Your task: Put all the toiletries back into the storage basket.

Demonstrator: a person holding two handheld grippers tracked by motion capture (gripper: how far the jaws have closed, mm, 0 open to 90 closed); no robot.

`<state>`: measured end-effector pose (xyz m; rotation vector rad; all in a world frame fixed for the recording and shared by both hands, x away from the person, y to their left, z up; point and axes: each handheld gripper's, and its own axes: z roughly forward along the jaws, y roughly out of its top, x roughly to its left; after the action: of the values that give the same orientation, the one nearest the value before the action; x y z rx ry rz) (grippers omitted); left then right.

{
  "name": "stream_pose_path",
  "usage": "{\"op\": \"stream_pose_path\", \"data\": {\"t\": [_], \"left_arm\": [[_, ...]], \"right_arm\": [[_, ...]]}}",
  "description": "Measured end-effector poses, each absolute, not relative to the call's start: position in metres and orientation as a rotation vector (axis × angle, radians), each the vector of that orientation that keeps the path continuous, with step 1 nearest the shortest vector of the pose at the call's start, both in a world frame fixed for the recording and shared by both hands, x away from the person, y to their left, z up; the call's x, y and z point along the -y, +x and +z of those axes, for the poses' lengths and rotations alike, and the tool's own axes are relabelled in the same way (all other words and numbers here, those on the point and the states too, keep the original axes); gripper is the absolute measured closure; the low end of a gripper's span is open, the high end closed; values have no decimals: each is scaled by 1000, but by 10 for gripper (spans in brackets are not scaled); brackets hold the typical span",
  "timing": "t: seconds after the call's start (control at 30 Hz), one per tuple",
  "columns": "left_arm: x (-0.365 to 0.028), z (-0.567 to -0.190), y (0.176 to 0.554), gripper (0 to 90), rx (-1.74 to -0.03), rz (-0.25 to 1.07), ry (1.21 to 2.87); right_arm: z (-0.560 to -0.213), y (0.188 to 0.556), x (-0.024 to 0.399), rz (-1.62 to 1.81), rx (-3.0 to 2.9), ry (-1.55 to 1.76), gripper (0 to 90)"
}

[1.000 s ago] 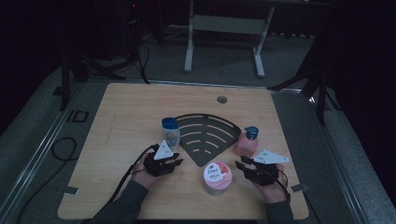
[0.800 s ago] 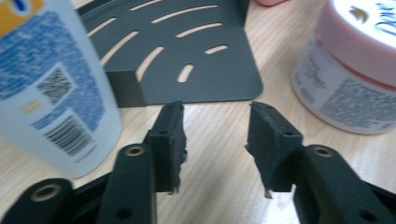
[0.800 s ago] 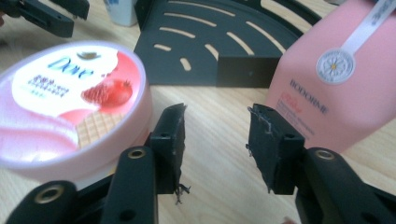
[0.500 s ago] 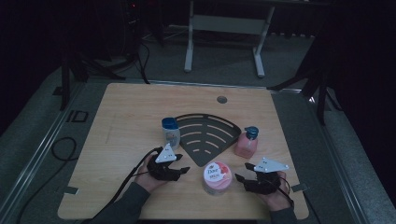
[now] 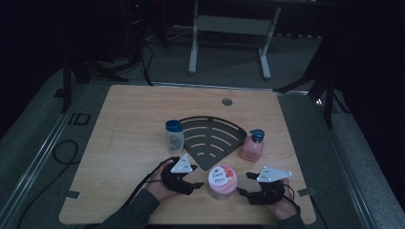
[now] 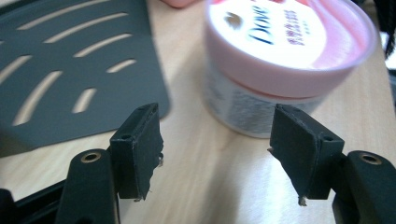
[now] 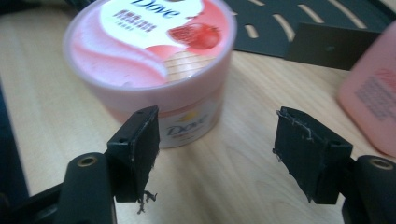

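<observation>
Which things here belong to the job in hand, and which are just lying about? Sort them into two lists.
In the job:
- round pink Dove tub with a white label, between both grippers
- left gripper, open
- right gripper, open

Lying about:
- black slotted fan-shaped tray
- blue-capped clear bottle
- pink pump bottle

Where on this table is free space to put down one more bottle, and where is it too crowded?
Free: the wide bare wood on the table's left side, beside the blue-capped bottle, and the far strip between the black fan-shaped rack and the round hole. Crowded: the near middle, where the Dove jar sits between both grippers, with the pink pump bottle close by.
</observation>
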<state>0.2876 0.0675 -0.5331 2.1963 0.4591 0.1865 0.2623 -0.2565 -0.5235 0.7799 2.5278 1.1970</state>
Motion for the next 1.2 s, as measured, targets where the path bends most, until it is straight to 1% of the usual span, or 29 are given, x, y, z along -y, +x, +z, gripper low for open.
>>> {"op": "stream_pose_path", "data": {"t": [0.13, 0.4, 0.57, 0.63, 0.8, 0.93, 1.2], "left_arm": [[-54, -535, 286, 327, -405, 140, 2212], [-47, -537, 285, 315, -339, 96, 2234], [-42, -538, 285, 276, -307, 74, 2241], [-41, -537, 286, 264, -301, 63, 2240], [-39, -534, 289, 240, -280, 64, 2263], [-34, -532, 291, 228, -251, 101, 2307], [-28, -525, 293, 197, -201, 122, 2354]], "right_arm": [[-524, 261, 253, 1208, -2565, 738, 297], [-528, 261, 246, 1215, -2630, 658, 294], [-527, 265, 240, 1204, -2662, 601, 256], [-528, 266, 238, 1190, -2672, 580, 257], [-528, 269, 233, 1191, -2695, 544, 231], [-527, 272, 232, 1184, -2711, 529, 227], [-522, 274, 229, 1125, -2739, 478, 220]]}}
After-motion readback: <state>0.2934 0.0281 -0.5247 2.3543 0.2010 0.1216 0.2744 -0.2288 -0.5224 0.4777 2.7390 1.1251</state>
